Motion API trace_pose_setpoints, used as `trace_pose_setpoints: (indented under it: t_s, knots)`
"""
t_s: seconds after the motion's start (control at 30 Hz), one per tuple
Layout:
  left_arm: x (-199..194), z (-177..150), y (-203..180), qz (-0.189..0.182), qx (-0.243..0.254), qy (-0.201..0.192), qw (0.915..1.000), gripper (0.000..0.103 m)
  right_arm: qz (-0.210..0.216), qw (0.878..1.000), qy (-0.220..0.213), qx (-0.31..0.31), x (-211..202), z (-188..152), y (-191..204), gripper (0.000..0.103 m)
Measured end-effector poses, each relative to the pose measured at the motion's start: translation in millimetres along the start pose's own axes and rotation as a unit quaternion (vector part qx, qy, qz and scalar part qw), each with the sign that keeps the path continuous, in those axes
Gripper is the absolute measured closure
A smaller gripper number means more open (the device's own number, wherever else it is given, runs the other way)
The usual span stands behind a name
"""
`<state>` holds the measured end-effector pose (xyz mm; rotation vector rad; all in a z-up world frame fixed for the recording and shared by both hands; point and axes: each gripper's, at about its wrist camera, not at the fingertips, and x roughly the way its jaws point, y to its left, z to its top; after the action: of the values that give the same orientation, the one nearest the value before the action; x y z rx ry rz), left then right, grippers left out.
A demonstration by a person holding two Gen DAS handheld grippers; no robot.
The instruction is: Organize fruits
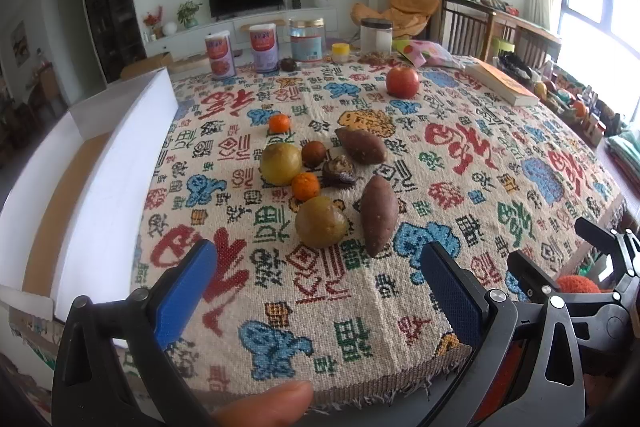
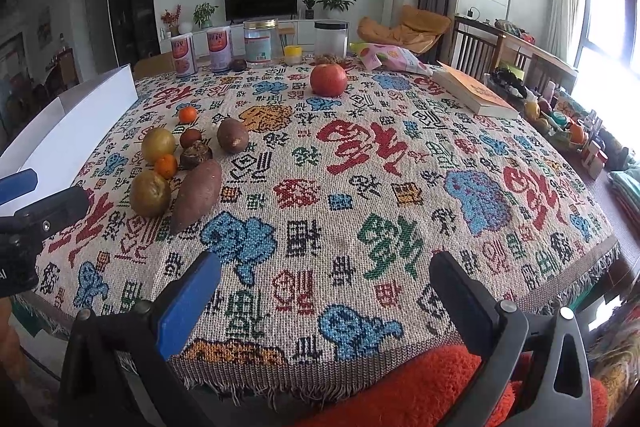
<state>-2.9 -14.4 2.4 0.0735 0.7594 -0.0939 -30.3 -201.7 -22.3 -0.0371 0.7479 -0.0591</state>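
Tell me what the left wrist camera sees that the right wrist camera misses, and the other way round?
Only the left wrist view shows the inside of the white box, its brown floor, and a fingertip at the bottom edge. Only the right wrist view shows the orange fuzzy fabric below the table edge so fully. Both show the patterned tablecloth, the red apple, two sweet potatoes, two small oranges, two yellow-green fruits, the book and the jars at the back. The left claw and right claw are both open, holding nothing.
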Motion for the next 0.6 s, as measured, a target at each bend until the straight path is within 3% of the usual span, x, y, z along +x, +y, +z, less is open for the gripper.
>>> trace_pose_setpoints:
  t_s: [0.6]
  knots:
    - [-0.1, 1.4, -2.0, -0.001, -0.001, 0.004, 1.0000, 0.001, 0.000, 1.000, 0.000, -0.001, 0.3, -0.3, 0.5, 0.000]
